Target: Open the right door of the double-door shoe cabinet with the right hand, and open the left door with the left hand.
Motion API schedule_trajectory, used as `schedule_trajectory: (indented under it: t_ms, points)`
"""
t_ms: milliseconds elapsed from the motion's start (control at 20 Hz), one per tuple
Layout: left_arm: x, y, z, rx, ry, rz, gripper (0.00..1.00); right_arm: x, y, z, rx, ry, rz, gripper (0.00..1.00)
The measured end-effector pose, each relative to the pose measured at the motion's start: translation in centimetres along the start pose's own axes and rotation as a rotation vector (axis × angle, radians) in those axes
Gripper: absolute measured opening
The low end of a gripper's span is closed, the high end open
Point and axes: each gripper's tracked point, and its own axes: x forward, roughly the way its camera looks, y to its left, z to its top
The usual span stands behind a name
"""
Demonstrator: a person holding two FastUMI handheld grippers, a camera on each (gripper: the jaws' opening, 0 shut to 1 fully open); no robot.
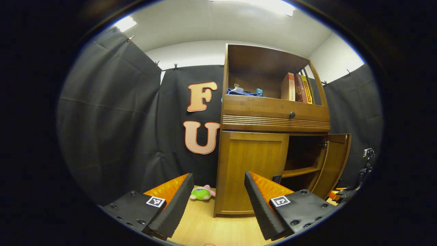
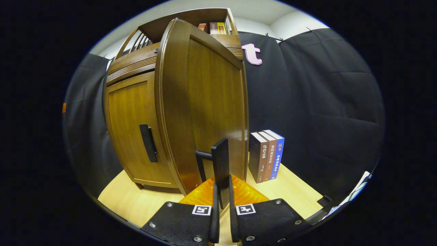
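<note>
Off to the left of my left tongs (image 1: 216,201) a small green and pink plush toy (image 1: 202,193) lies on the pale wooden floor (image 1: 211,229) against the black cloth wall. My left tongs stand wide open and hold nothing, well apart from the shoe cabinet (image 1: 273,123) ahead of them. Straight in front, between the two fingers and a little right, the left door (image 1: 251,171) is closed. Its dark handle (image 1: 277,178) peeks out just above my right-hand finger. Further right the right door (image 1: 333,164) stands swung open, showing a dark inside with a shelf (image 1: 300,172). Above the doors sits a drawer with a round knob (image 1: 292,115), and in the open top shelf a blue cloth (image 1: 242,92) lies left of some upright books (image 1: 297,88).

At my right tongs (image 2: 222,201), the closed left door with its handle shows off to the left. Directly ahead the open right door rises edge-on, and my tongs are closed tight on its dark handle (image 2: 220,160), both fingers pressing its lower end. To the right of the tongs three books (image 2: 268,155) stand upright on the floor, just beside the door.
</note>
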Motion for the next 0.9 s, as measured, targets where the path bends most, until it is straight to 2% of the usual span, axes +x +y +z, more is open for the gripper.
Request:
schedule_trajectory:
  t_ms: [50,100,250,450,900]
  points:
    - [0.3,-0.8,0.1,0.001,0.0,-0.008,0.95,-0.1,-0.6,0.0,0.002,0.001,-0.004,0.22]
    - [0.4,-1.7,0.1,0.002,-0.002,-0.016,0.95,-0.4,-1.3,0.0,0.001,0.005,-0.012,0.1]
    - [1.0,-4.3,0.2,0.007,-0.007,-0.034,0.95,-1.0,-3.2,0.1,-0.007,0.011,-0.021,0.06]
    - [1.1,-8.3,-0.1,0.009,-0.004,-0.063,0.96,-0.9,-5.1,0.2,-0.006,0.013,0.017,0.04]
    - [0.3,-14.8,-0.6,0.036,-0.007,-0.049,0.94,-0.3,-9.9,0.9,-0.014,0.015,0.098,0.04]
